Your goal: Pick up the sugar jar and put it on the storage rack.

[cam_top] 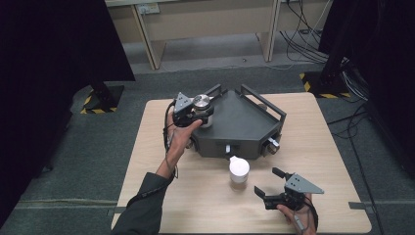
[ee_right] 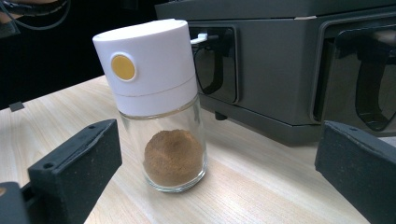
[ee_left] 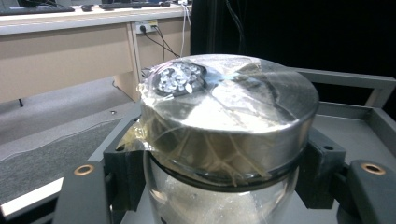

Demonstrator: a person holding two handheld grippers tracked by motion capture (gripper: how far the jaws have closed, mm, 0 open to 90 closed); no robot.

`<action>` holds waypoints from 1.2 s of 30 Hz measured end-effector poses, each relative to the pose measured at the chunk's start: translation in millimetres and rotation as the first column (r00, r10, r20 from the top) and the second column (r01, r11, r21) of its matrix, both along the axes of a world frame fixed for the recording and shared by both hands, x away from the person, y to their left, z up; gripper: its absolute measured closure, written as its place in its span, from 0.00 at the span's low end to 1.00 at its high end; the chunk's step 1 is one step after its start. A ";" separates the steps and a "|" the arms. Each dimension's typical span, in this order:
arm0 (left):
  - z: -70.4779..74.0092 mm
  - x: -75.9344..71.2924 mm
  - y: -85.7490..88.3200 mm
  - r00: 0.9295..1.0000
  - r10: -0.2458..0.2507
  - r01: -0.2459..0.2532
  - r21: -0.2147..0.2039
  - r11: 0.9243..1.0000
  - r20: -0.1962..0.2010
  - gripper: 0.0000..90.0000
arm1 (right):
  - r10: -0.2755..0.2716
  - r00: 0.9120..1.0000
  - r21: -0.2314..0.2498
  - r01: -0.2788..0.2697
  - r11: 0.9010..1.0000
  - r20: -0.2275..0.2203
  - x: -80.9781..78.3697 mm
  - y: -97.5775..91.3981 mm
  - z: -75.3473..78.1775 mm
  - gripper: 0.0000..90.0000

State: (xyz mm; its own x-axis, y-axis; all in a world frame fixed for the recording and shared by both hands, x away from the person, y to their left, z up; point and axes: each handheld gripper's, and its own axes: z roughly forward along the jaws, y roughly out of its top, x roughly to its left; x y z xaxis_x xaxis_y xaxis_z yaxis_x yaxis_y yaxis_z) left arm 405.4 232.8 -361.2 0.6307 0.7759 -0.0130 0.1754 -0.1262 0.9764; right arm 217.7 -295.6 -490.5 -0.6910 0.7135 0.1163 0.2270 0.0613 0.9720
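1. While the left gripper [cam_top: 199, 116] is clenched around the glass jar with the metal lid [cam_top: 201, 102], over the near-left corner of the dark grey tray [cam_top: 243, 122], worth keeping that squeeze steady. Left gripper view: pads pressed on the glass just under the lid [ee_left: 224, 112], crinkly clear film wrapped over the top.
2. Grip sits high, right below the lid, so best held upright. Tilting probably lets slick glass slide in the pads.
3. Can't tell whether the jar bottom is resting on the tray floor or hanging a bit above it. So, lower slowly and straight, no letting go until it feels seated.
4. Watch the tray's raised rail [ee_left: 343, 79] behind the jar. Easy to clip with the jaws on the way out, so back off along the same line as the approach.
5. Right gripper [cam_top: 270, 183] parked on the counter [cam_top: 171, 196] near its front edge, jaws released and wide, grasping nothing.
6. Second jar, white cap and brown powder [ee_right: 163, 105], standing upright on the counter between those open jaws and the tray front, not touched by either pad. Looks like the next pick.
7. For that one: centre the jaws on the glass below the cap, then close gently. Top-heavy and probably easy to knock over.
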 end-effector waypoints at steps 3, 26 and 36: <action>-3.1 1.7 -0.1 1.000 0.000 0.000 -0.001 1.000 0.006 0.34 | 0.000 1.000 0.001 0.000 1.000 -0.002 0.1 0.0 0.0 0.01; -16.6 3.3 -5.7 1.000 0.014 -0.014 0.006 1.000 0.025 0.34 | 0.004 1.000 0.000 -0.004 1.000 -0.003 0.0 0.1 0.4 0.01; -15.6 -4.4 -3.6 0.999 0.042 -0.040 -0.038 0.998 0.030 0.06 | 0.004 1.000 0.000 -0.004 1.000 -0.003 -0.2 0.2 0.4 0.01</action>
State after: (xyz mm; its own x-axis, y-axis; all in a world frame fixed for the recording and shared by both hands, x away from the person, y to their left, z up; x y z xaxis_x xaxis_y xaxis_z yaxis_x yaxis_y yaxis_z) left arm 401.0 229.2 -376.9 0.5990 0.8004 -0.0235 0.1490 -0.0825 0.9854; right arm 217.5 -295.4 -490.1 -0.6931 0.7110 0.1184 0.2297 0.0623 0.9713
